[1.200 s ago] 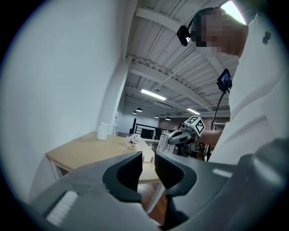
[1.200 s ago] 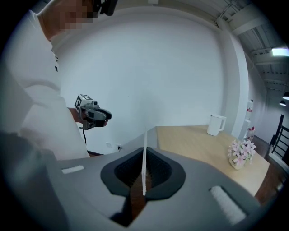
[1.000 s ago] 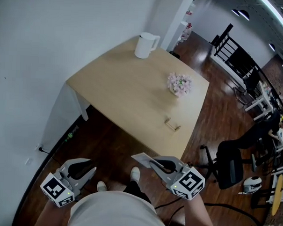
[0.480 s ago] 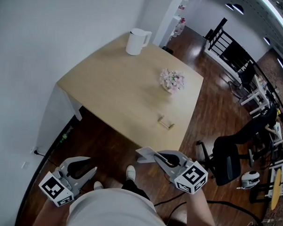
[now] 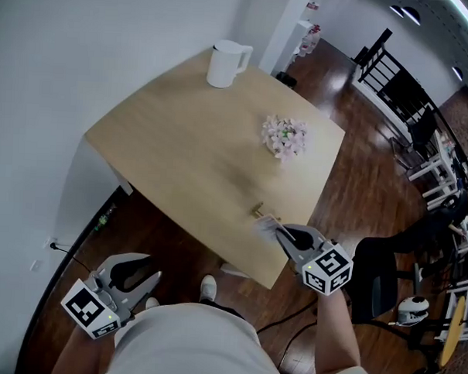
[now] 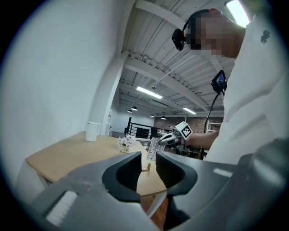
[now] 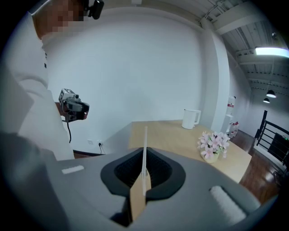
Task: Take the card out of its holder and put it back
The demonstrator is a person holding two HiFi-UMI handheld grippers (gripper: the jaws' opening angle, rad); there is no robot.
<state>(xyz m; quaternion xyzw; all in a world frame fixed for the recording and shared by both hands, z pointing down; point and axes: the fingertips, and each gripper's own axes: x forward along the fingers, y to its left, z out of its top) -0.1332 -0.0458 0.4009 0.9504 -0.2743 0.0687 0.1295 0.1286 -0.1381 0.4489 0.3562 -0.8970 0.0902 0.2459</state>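
My right gripper [image 5: 281, 232] is shut on a white card [image 5: 267, 222] and holds it just above the table's front edge. The small wooden card holder [image 5: 257, 210] lies on the table right beside the card's far end; I cannot tell whether they touch. In the right gripper view the card [image 7: 145, 149] stands edge-on between the closed pads. My left gripper [image 5: 137, 276] hangs low at the left over the floor, open and empty. From the left gripper view I see the card [image 6: 153, 147] and the holder [image 6: 145, 167] through the gap between the jaws.
The light wooden table [image 5: 182, 141] carries a white jug [image 5: 224, 63] at its far corner and a small pot of pink flowers [image 5: 283, 136] near the middle. A white wall runs along the left. A black office chair [image 5: 377, 278] stands right of the table.
My right gripper has carried the card forward, from over the floor near my body to the table's front edge by the holder. The left gripper has stayed where it was.
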